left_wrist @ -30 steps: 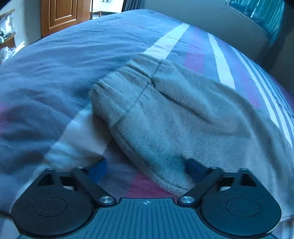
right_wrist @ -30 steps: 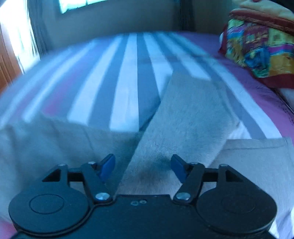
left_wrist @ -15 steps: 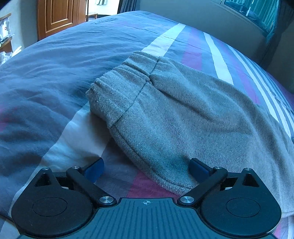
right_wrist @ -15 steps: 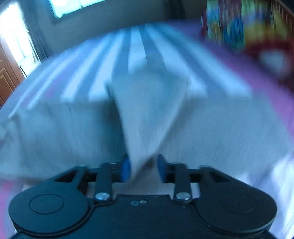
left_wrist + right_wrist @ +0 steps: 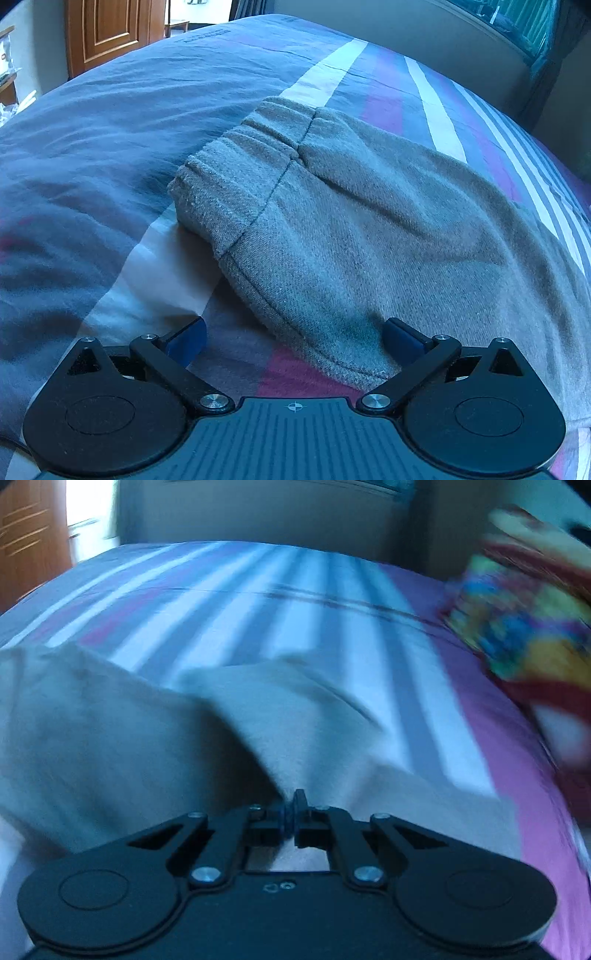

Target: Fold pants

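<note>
A: One garment is spread across the striped bedspread (image 5: 110,155): the grey pants (image 5: 369,236), laid flat so that a fold can be made over a broad, soft surface. Why is the waistband (image 5: 236,177) left at the far left?

B: It is judged to be kept as the fixed end. The gathered band is seen lying on the cover, with the seat and legs running away to the right, so the fold is presumably to be brought across toward it.

A: And the patterned cushion (image 5: 524,620)?

B: It is seen at the right edge of the bed, apart from the pants, and is taken to play no part.

A: How is the left gripper (image 5: 295,336) posed?

B: It is tilted downward at the near hem. Its blue pads (image 5: 186,338) are spread wide; the right one is set at the cloth's edge and the left over bare cover. Nothing is pinched, so it is read as waiting to take the hem.

A: And the right gripper (image 5: 291,812)?

B: It is also angled downward, over the leg end. Its fingers are drawn fully together and a ridge of pants cloth is seen rising from between the tips, so the fabric is taken as gripped. The view is blurred, so how much cloth is caught cannot be told.
</note>
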The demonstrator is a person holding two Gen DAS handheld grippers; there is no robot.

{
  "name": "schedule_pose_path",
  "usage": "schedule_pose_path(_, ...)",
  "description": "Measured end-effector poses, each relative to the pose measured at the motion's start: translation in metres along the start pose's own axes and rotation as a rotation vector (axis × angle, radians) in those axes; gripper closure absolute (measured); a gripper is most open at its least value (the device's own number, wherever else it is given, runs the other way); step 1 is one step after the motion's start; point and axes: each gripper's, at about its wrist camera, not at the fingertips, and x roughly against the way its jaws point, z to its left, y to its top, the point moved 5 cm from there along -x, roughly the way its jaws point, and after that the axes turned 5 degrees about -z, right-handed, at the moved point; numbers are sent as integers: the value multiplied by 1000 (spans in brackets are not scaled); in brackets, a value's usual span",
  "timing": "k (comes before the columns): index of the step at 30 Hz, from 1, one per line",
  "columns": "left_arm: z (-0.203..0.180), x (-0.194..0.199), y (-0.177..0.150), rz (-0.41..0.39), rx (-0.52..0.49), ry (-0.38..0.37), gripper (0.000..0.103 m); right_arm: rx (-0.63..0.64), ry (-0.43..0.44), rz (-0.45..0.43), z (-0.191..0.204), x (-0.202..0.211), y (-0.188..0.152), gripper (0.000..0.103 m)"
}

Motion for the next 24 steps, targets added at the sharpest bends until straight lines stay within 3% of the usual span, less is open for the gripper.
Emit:
schedule_pose_path(3,-1,-1,0,2,-5,0,2,-27,23,169,-34,-13,-43,88)
schedule_pose_path(4,0,-1,1,3,-4,1,2,-1,30,152,-37,-9,-43,75)
schedule_pose_path(8,-1,-2,0,-4,-1,6,1,233,44,-44,-9,28,-21,53)
schedule_pose_path(11,-2,-3,0,-2,-1,11,0,485,53,-121,35,29,-17,52)
schedule_pose_path(14,-1,-3,1,4,-1,5,0,702,72,-111,74,7,-27,54)
schedule_pose_path(17,0,-3,1,5,-3,4,0,830,48,-102,95,-18,-32,67)
schedule_pose_path(18,0,-3,1,3,-3,3,0,818,43,-96,94,-21,-29,97)
schedule_pose_path(20,0,-3,0,-1,-3,1,0,718,9,-136,82,-16,-16,100)
schedule_pose_path(24,0,-3,-1,-4,-9,-7,0,243,-85,-311,3,41,23,100)
